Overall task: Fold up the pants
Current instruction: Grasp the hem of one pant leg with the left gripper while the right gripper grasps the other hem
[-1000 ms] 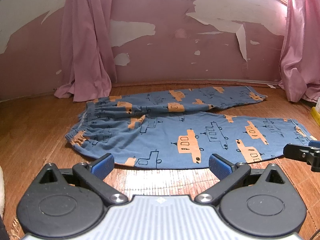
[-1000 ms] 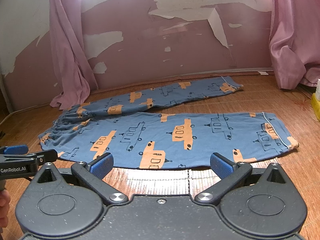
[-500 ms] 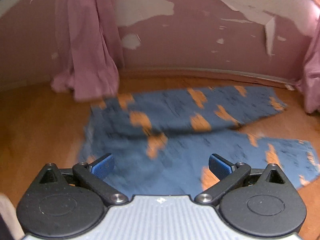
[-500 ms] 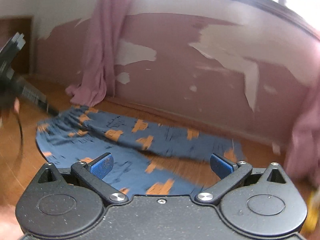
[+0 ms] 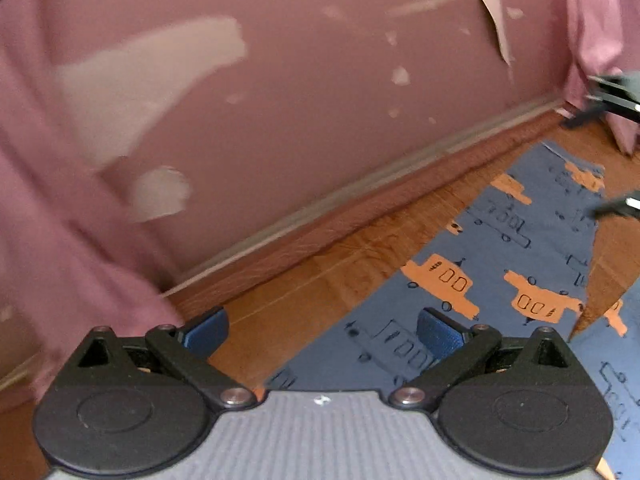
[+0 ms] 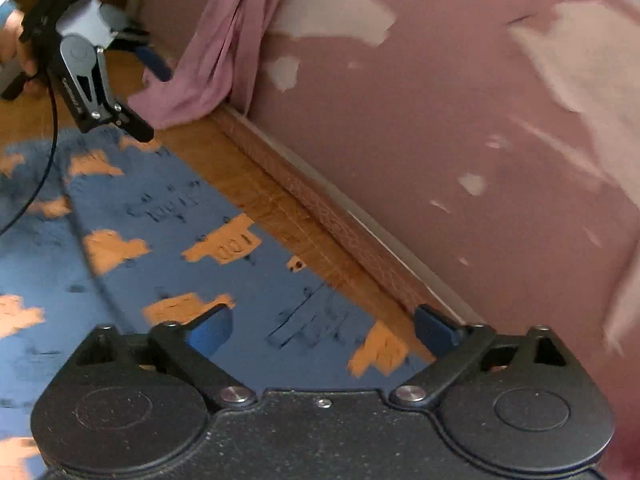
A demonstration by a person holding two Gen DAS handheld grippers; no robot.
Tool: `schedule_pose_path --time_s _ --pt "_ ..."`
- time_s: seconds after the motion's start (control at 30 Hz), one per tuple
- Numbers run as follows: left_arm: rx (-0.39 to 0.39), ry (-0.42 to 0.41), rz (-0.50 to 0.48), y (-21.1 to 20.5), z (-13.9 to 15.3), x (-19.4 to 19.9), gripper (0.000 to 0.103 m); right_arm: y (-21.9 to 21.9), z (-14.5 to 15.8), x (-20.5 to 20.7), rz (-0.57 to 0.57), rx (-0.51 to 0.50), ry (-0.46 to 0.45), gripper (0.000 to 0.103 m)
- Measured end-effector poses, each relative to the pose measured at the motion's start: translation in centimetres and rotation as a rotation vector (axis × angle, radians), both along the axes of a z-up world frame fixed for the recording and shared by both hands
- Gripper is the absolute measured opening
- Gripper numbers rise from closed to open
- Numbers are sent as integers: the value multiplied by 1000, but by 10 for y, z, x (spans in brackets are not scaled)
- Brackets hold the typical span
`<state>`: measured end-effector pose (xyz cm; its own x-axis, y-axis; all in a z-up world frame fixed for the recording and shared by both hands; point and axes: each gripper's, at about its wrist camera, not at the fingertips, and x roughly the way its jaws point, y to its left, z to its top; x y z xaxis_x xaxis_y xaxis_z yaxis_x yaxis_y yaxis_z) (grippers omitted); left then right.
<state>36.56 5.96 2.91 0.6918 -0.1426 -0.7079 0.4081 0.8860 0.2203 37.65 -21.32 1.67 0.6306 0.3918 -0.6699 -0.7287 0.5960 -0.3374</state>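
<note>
Left wrist view first: my left gripper [image 5: 322, 330] has its blue fingers [image 5: 208, 330] spread wide with nothing between them. One finger sits over bare wooden floor [image 5: 320, 276], the other over the blue pants [image 5: 492, 280] with the orange vehicle print. From here I see the pants lying flat on the floor, the far leg running as a long strip from near my gripper up toward the upper right, roughly alongside the baseboard [image 5: 360, 188] but apart from it, with a band of floor between. A wedge of bare floor at the right splits this leg from the second leg, which is cut off by the frame edge. The pink wall [image 5: 300, 100] with peeling patches fills the top, and a pink curtain [image 5: 72, 240] hangs at the left, blurred. At the far right edge I can make out dark parts of the right gripper [image 5: 612, 96] above the leg's far end, too blurred to read.

Right wrist view: my right gripper [image 6: 324, 330] is also spread open and empty, hovering over the hem end of that same leg [image 6: 192, 240], close to the baseboard [image 6: 320, 200]. The leg's long axis runs from my fingers [image 6: 212, 330] up to the upper left, toward the waist end, where the left gripper [image 6: 136, 92] hangs with its fingers apart just above the fabric. A hand [image 6: 14, 40] holds it at the frame's left edge, and a black cable [image 6: 48, 152] loops down over the fabric.
</note>
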Motion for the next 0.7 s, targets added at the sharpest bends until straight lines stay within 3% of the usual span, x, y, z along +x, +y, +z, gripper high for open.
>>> schedule_pose_path --time_s 0.1,0.17,0.3,0.43,0.5,0.6,0.7 --pt "-4 59 -61 -5 -24 22 94 9 -24 45 17 -51 70 76" --pt "-18 99 -92 -8 -39 33 90 4 -36 66 -6 -41 126 74" --pt "-26 180 -141 -10 -55 48 87 -15 -47 94 -20 0 218 74" --pt "4 234 -129 -7 -68 60 75 -33 -53 112 -15 30 263 76" --pt "-30 244 -115 -3 -66 59 71 -36 -57 118 -9 57 284 80" --pt "-56 259 -108 0 -66 56 61 -39 -63 126 -15 104 310 84" --pt "-60 259 -122 -5 -65 53 38 -42 -66 127 -20 144 304 85"
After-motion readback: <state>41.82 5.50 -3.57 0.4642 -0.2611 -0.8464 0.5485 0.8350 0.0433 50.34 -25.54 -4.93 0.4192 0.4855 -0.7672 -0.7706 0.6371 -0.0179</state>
